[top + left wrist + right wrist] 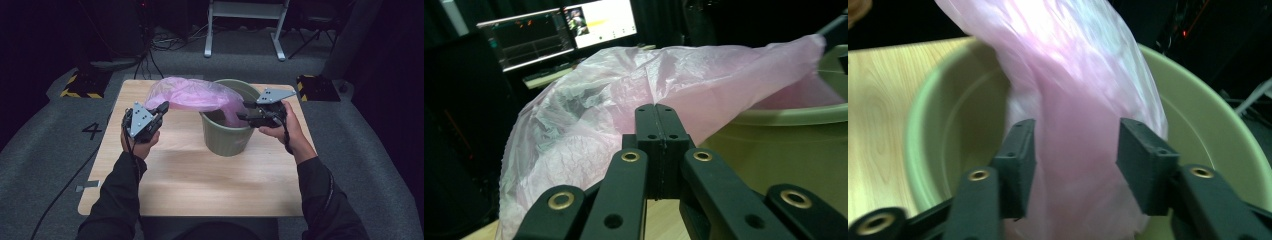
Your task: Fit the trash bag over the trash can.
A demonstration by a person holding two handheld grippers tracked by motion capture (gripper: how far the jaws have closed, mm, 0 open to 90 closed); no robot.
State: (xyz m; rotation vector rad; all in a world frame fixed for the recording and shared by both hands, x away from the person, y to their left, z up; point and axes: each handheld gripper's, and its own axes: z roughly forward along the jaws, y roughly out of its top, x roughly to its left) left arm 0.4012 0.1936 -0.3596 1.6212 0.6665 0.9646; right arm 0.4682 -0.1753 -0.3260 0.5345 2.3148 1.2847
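While the left gripper (pixel 161 108) (forearm raised from the near edge) is clamped on the pink bag (pixel 195 94) left of the green bin (pixel 227 137), the right gripper (pixel 243 111) stands apart, bag between its jaws over the bin's right rim.

A dim lab or recording studio, by the look of it. Lit monitors (pixel 556 30) glow behind a lone wooden worktop (pixel 200 185) on grey carpet (pixel 45 145), with hazard-striped blocks (pixel 80 86), trailing cables (pixel 165 42) and a painted floor number (pixel 92 131).
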